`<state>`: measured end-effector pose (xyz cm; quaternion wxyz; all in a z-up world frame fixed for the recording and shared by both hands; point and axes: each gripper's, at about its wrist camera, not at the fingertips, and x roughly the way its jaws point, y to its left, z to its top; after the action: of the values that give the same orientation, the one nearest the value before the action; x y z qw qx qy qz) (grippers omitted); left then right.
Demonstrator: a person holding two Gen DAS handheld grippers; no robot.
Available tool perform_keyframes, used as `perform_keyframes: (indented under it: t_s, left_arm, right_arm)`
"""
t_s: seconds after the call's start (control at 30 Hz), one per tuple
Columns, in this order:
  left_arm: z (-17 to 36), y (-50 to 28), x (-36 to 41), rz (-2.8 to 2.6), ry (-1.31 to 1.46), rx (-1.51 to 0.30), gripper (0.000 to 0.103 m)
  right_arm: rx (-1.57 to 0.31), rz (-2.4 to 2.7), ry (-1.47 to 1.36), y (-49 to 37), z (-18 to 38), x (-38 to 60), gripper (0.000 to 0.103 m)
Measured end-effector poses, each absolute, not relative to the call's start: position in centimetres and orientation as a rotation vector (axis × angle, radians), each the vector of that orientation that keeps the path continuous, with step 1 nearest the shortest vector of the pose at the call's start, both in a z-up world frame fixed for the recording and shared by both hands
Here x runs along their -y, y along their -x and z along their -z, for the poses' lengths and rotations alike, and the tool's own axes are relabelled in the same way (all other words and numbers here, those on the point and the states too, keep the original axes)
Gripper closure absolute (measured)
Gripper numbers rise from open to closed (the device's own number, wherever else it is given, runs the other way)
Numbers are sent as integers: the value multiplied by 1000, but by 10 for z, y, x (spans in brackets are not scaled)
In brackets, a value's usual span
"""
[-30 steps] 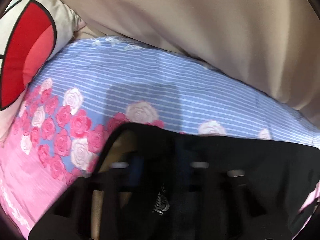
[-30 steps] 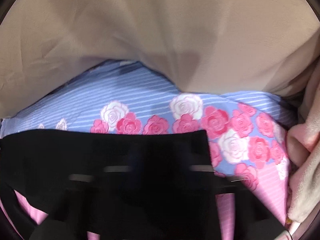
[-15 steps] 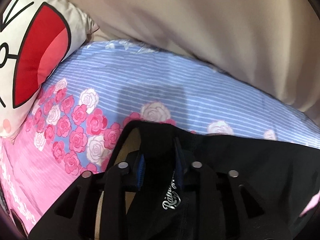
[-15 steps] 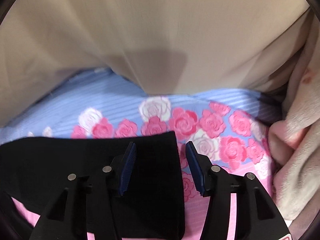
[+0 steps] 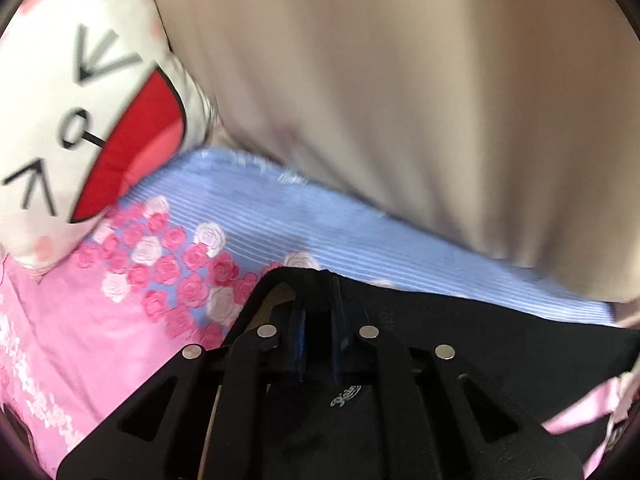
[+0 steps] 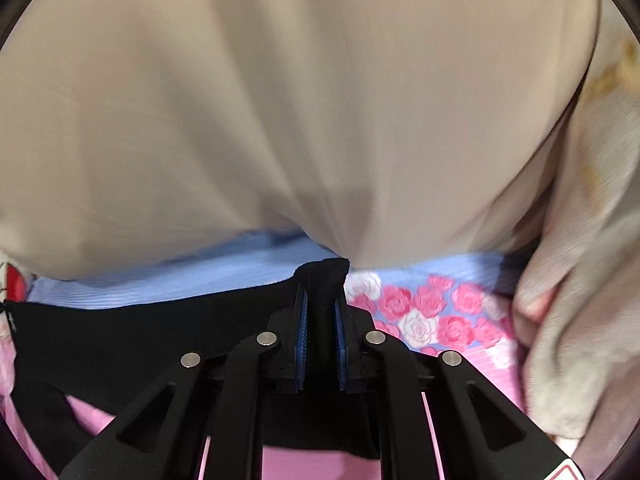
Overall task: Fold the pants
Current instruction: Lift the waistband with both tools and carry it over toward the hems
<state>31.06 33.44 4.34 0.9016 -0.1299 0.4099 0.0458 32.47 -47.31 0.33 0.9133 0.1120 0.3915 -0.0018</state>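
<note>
The black pants lie across a rose-patterned bedsheet. My left gripper is shut on their waistband edge at the left corner, where a pale inner lining shows. In the right wrist view, the pants stretch off to the left. My right gripper is closing its blue pads on a bunched corner of that black fabric, which sticks up between the fingertips. Both corners are lifted off the sheet.
A large beige quilt fills the far side of the bed, also seen as beige quilt. A white cartoon pillow with a red mouth lies at the left. A fluffy cream blanket is heaped at the right.
Both grippers opened over the pants' top edge, then closed on it. Both have risen, lifting the black fabric, so more of the pillow and the quilt shows now.
</note>
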Motion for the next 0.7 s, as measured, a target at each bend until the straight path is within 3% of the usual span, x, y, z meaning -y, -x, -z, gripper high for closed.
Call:
perform_keyframes:
  t_s: [0.17, 0.3, 0.47, 0.6, 0.7]
  left_arm:
    - [-84, -222, -337, -24, 276, -727, 94]
    - [-81, -144, -339, -2, 272, -707, 93]
    - [-25, -80, -355, -33, 310, -823, 91]
    - [33, -73, -370, -71, 387, -938, 91]
    - [59, -76, -373, -100, 407, -970, 80]
  right_arm:
    - [-711, -58, -209, -257, -39, 462, 94]
    - [-683, -87, -199, -197, -43, 463, 94]
    - [-763, -75, -225, -122, -22, 513, 94]
    - [-865, -47, -309, -93, 40, 532, 94]
    - [-936, -28, -354, -86, 75, 537, 94]
